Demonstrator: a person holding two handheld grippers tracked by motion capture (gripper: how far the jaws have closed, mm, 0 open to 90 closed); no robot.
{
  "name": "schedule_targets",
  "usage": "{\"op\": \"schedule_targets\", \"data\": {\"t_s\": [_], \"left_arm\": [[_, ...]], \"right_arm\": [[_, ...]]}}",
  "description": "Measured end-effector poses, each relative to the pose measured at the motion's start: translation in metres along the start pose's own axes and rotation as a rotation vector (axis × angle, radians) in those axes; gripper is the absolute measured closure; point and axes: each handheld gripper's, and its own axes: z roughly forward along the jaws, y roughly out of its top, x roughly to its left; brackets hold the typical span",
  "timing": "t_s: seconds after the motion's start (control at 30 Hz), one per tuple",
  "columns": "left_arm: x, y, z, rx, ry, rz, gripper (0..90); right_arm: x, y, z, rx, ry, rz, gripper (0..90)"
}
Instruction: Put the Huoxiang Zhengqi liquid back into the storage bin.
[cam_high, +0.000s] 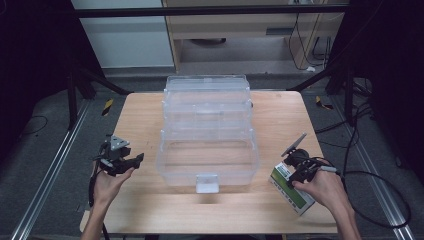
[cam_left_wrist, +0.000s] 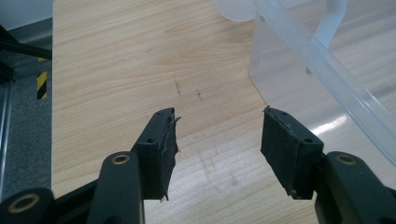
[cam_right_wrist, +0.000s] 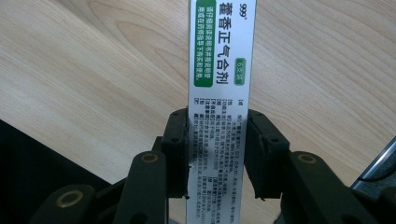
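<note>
High view: clear plastic bin at centre of wooden table; left gripper spread, empty; right gripper clamping green-and-white box.

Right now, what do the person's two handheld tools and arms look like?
Both tools, left and right, are black, each with two flat padded jaws, brass-coloured rivets and a grey three-cornered plate on top. A black cable trails from the right one. The forearms show no sleeves.

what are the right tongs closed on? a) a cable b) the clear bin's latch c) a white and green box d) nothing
c: in the right gripper view the right tongs have both jaws pressed against the sides of the white and green box, which lies on the wooden table.
</note>
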Motion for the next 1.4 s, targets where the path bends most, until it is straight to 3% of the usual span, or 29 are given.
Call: {"op": "schedule_targets", "data": {"t_s": [0.33, 0.87, 1.4], "left_arm": [[0.0, 0.0, 0.0, 0.002, 0.001, 0.003, 44.3], [0.0, 0.0, 0.0, 0.001, -0.001, 0.001, 44.4], [0.0, 0.0, 0.0, 0.002, -0.001, 0.003, 44.4]], "right_arm": [[-0.001, -0.001, -0.006, -0.012, -0.004, -0.001, 63.9], [-0.003, 0.005, -0.032, -0.039, -0.009, -0.039, 64.0], [-0.008, 0.02, -0.08, -0.16, -0.027, -0.076, 64.0]]}}
